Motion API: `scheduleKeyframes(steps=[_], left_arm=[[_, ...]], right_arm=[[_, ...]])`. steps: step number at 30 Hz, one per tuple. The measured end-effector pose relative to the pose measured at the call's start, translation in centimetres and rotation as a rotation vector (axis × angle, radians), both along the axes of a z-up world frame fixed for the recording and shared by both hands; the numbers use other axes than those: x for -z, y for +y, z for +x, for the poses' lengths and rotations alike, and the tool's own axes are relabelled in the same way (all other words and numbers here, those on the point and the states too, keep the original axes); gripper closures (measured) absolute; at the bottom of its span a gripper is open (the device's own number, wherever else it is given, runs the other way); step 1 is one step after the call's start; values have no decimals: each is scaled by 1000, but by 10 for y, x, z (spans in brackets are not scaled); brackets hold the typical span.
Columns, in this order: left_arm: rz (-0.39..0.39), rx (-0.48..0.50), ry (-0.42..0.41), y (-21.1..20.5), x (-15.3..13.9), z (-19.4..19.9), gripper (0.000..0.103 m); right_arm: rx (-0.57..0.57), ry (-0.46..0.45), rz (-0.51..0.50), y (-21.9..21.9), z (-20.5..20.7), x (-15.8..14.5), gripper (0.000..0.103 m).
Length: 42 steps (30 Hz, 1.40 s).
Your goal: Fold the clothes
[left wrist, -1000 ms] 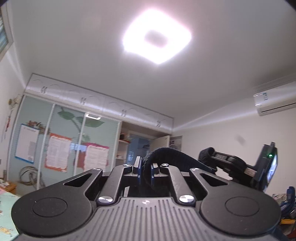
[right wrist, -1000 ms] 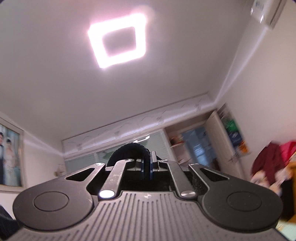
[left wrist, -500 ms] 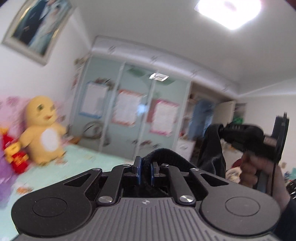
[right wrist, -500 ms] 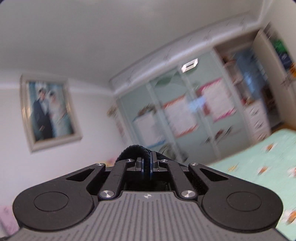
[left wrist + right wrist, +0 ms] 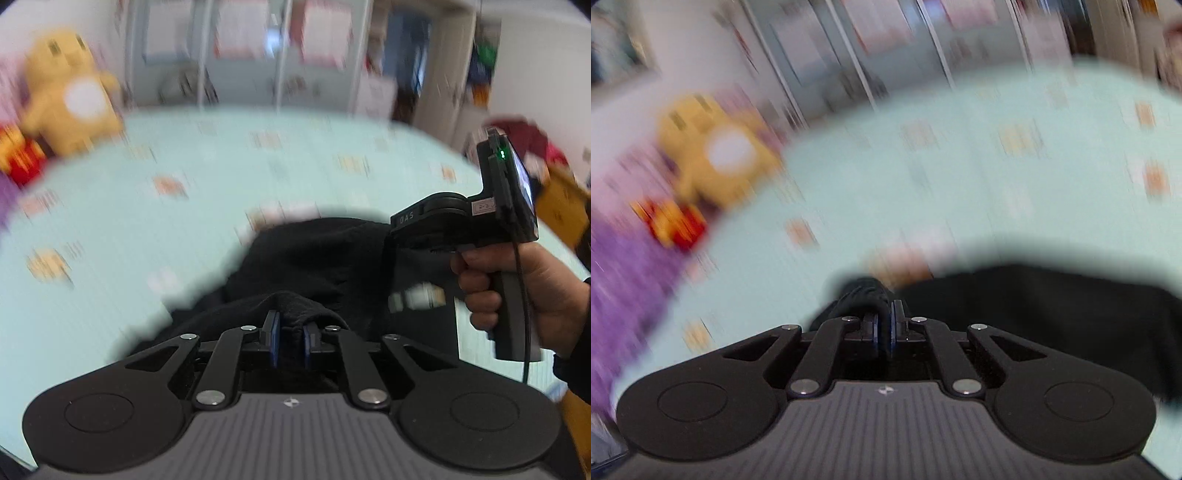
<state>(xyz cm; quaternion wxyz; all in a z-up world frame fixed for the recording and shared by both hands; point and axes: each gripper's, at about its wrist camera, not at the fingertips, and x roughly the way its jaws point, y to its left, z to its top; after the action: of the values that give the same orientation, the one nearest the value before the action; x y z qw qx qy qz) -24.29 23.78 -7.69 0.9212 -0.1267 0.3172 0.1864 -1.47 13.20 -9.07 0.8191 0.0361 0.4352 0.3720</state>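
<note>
Two grippers pinch one black garment (image 5: 325, 258) over the mint bed (image 5: 147, 236). Left gripper (image 5: 290, 338) jaws just eased slightly, cloth between them; right gripper (image 5: 885, 328) likewise, clamped on a bunched edge. Yellow plush toy (image 5: 70, 92) far left, blurred.

A wide bed under a pale mint-green sheet with small orange printed patches (image 5: 229, 166) fills the view, blurred by motion. At its far left corner sits a yellow plush toy with a white belly (image 5: 70, 92), a red and yellow toy (image 5: 18, 158) beside it. Beyond stands a pale sliding-door wardrobe with pink-edged posters (image 5: 280, 44). Purple fabric (image 5: 624, 295) shows at left.
</note>
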Motion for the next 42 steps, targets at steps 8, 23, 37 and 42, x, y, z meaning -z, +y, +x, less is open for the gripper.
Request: scheduleKeyframes(steps=[8, 23, 37, 42], left_arm=[[-180, -165, -55, 53, 10, -32, 81], [-261, -293, -69, 57, 3, -6, 81], [-415, -185, -268, 33, -42, 8, 81], [-430, -211, -131, 27, 7, 15, 81]], right_arm=[[94, 237, 137, -149, -5, 58, 51], [76, 260, 203, -158, -47, 111, 42], [218, 4, 339, -235, -14, -5, 99], [297, 115, 167, -258, -11, 51, 85]])
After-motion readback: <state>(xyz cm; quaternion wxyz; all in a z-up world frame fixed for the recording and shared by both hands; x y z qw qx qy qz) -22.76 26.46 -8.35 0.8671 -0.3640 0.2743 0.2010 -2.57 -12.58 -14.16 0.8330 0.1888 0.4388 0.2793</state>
